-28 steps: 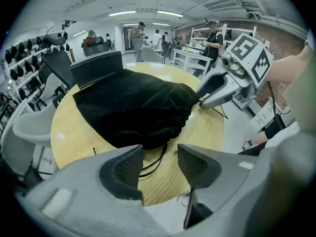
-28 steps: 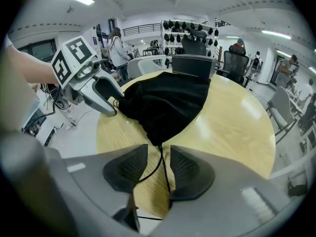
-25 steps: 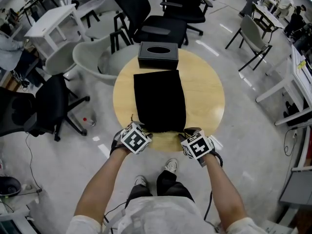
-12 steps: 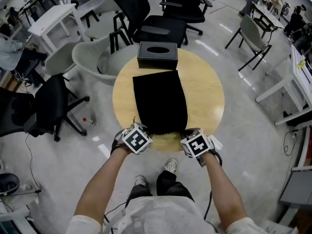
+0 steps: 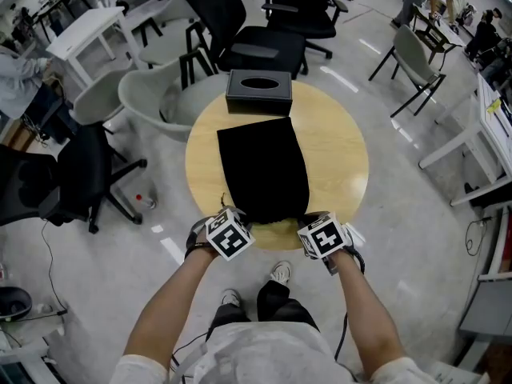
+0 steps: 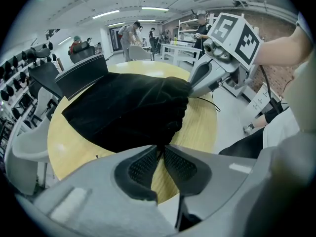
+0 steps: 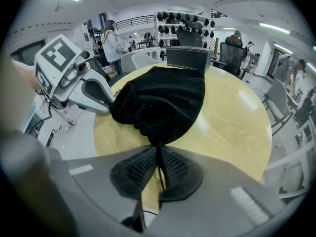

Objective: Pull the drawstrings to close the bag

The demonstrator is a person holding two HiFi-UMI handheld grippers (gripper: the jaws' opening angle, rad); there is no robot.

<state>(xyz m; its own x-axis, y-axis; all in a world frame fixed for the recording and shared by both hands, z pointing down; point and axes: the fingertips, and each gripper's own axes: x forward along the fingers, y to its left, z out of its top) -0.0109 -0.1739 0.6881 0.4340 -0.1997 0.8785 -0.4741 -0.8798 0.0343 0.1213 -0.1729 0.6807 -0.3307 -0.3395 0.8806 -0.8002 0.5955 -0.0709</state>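
Observation:
A black drawstring bag lies flat on the round wooden table, its gathered mouth at the near edge. My left gripper is at the mouth's left corner. In the left gripper view its jaws are closing, their tips pinched on the drawstring at the bag edge. My right gripper is at the right corner. Its jaws are closing too, and the thin black drawstring runs between the pads from the puckered bag.
A black tissue box stands at the table's far edge, just behind the bag. A grey chair and black office chairs crowd the far side, and another black chair stands left. White desks and people are further off.
Both grippers stay at the bag's near corners. The left one has shifted slightly right and toward me. The bag's mouth looks a little more gathered.

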